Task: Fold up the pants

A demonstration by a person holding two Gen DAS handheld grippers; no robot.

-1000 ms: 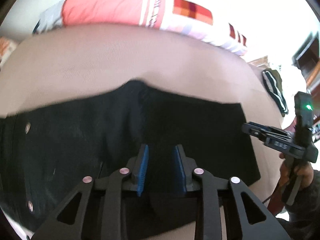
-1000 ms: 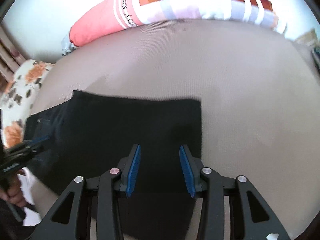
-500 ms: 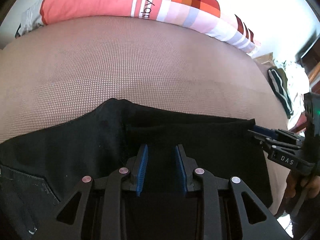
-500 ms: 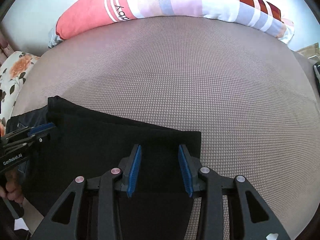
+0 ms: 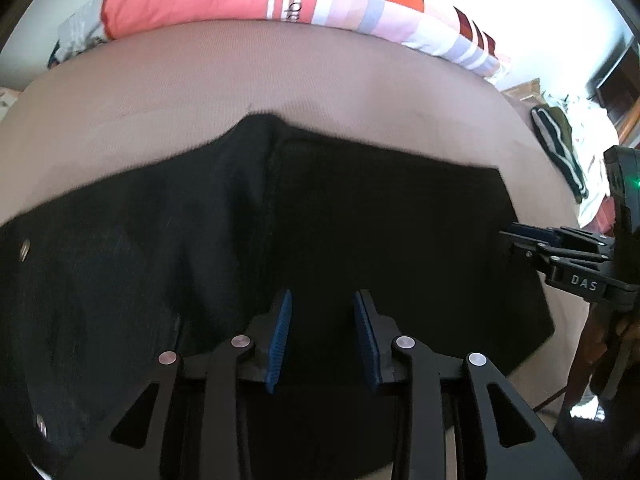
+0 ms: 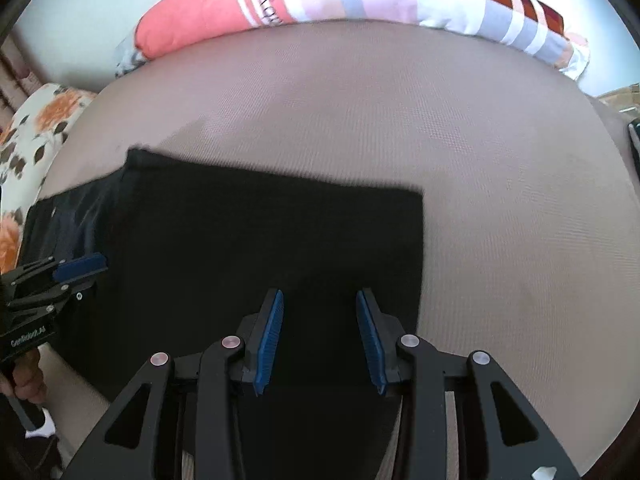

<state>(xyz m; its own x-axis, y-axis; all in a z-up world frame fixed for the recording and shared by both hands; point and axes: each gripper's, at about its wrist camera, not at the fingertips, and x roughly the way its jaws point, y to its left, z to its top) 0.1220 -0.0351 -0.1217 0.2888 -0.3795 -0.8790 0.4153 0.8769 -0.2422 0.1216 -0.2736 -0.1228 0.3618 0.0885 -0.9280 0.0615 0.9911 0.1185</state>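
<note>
Pants (image 5: 360,220) flat on bed (image 6: 500,160), left hand-held gripper (image 5: 322,336) and right hand-held gripper (image 6: 320,336) parted above.

Black pants (image 6: 260,240), gaping right gripper (image 6: 320,332) above

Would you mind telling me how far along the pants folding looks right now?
Partly done: the black pants lie flat on the beige bed, a layer already folded over with a straight edge on the right. Nothing is in hand: the left gripper and right gripper are both open above the fabric. At least one more fold seems left.
</note>
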